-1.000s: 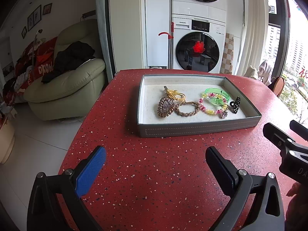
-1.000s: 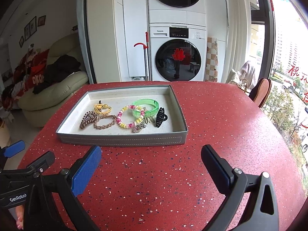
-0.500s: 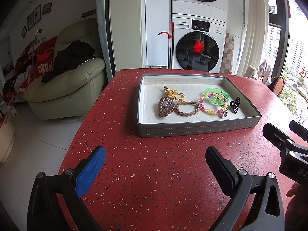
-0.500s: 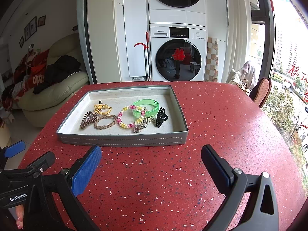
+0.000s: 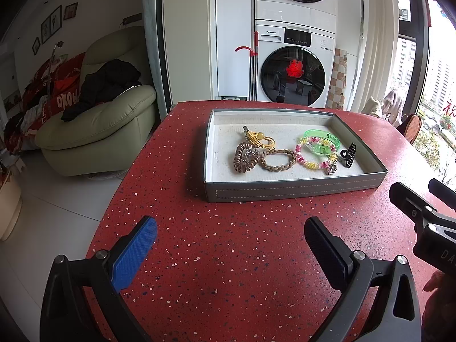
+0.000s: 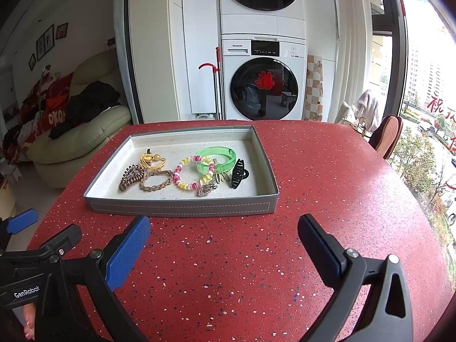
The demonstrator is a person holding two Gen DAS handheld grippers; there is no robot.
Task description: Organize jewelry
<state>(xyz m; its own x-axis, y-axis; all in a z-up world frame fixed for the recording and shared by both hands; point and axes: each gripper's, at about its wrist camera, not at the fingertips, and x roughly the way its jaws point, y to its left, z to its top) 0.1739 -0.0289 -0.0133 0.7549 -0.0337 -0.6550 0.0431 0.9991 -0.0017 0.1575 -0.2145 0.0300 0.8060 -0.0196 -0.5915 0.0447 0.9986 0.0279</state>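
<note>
A grey tray sits on the red speckled table. Inside lie a brown coil hair tie, a yellow hair tie, a braided brown bracelet, a pink-yellow beaded bracelet, a green bangle and a black claw clip. My left gripper hovers open over the table in front of the tray, nothing between its fingers. My right gripper is open too, equally short of the tray.
The table's left edge drops to a white floor with a pale green sofa beyond. Stacked washing machines stand behind the table. A chair sits at the far right by the window. Bare red tabletop lies right of the tray.
</note>
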